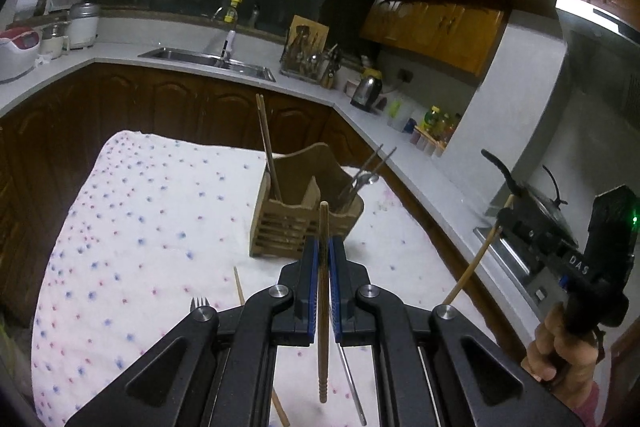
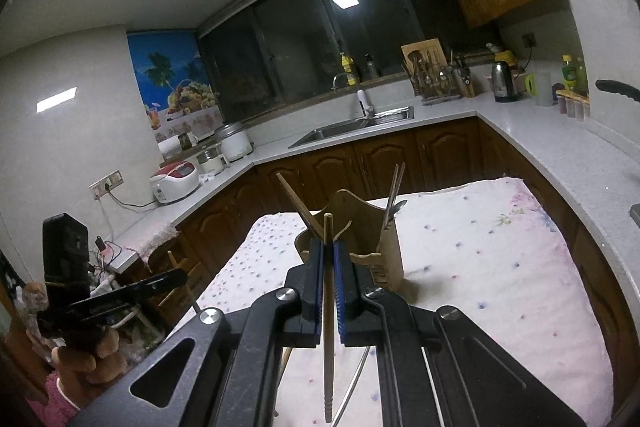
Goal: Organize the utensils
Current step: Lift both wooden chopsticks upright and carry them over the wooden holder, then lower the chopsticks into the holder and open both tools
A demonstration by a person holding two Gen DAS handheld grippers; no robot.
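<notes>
Both fingers pairs clench one wooden chopstick each: left gripper [image 1: 324, 251] and right gripper [image 2: 329, 259] angle gently downward toward the wooden utensil holder [image 1: 296, 219], which stands just beyond them on the cloth-covered table [image 1: 160, 211].

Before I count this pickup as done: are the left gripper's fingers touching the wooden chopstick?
Touching. The left wrist view shows the left gripper shut, its blue fingers pressed on both sides of the wooden chopstick.
</notes>
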